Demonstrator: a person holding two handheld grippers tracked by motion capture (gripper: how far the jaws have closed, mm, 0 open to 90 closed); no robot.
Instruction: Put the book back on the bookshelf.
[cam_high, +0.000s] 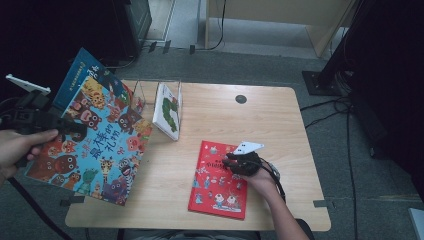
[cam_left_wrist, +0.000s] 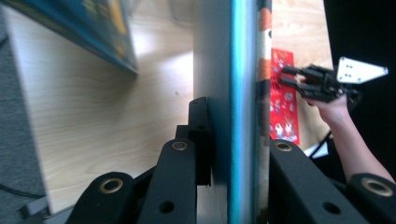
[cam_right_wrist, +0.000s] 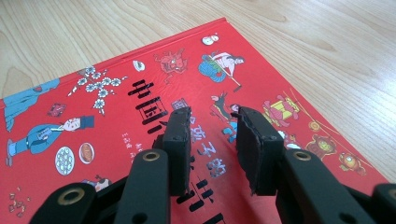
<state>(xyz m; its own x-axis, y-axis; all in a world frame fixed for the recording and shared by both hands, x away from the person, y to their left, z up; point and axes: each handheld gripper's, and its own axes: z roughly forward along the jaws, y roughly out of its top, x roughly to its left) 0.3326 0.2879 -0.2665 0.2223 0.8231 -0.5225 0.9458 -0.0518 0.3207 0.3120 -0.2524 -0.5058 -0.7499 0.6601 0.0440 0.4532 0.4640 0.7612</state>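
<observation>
Blue picture book (cam_high: 97, 142) hanging off left tabletop (cam_high: 215, 115) edge, left claw (cam_high: 75, 129) pinching its edge. Right claw (cam_high: 235, 161) resting half-open on red book (cam_high: 217, 182), gripping nothing. Advising: keeping pinch firm, steering cover toward clear stand (cam_high: 167, 107), avoiding sag.

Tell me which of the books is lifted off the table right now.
The big blue animal-cover book, clamped in the left gripper and tilted up. The red book lies flat under the right gripper; the white one stands in a clear holder.
</observation>
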